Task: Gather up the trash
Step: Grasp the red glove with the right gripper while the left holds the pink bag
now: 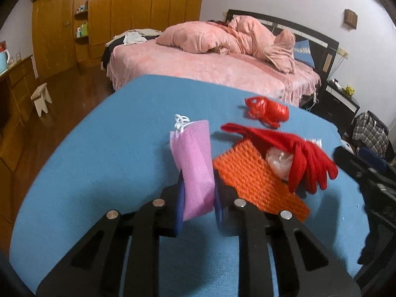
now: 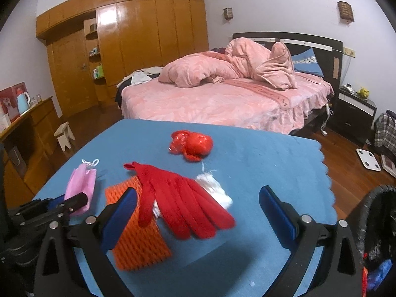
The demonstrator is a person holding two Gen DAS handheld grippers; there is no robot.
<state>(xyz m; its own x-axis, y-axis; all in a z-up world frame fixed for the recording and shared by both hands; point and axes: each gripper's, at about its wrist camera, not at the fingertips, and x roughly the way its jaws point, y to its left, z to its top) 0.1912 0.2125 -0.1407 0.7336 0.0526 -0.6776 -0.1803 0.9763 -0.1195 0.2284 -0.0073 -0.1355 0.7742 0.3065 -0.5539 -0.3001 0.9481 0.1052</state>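
Right now my left fingers (image 1: 198,198) are shut tight on the pink mask (image 1: 194,165). It sticks up out of them, long side pointing up, with its white ear loops (image 1: 182,121) at the top. It looks soft, thin and a bit folded. In the right view the pink mask sits at the left edge of the blue desk (image 2: 259,153), well away from my other hand.

My right fingers (image 2: 198,212) are wide open and hold nothing. They hang just above the red glove (image 2: 183,200), which lies between the 2 blue pads (image 2: 277,212). The glove is long and floppy, and it runs slanting away from me, with its finger ends nearest me. It rests partly on the orange foam net (image 2: 133,237) and partly on a white plastic wad (image 2: 215,188).

A crumpled red bag (image 2: 191,143) lies farther back on the desk, apart from the rest.

A dark bin (image 2: 376,222) shows at the right edge, just beside my right hand. I think the mask has to go across to that side, so the left hand has the longer way to go. The right hand is nearer the bin and nearer the glove.
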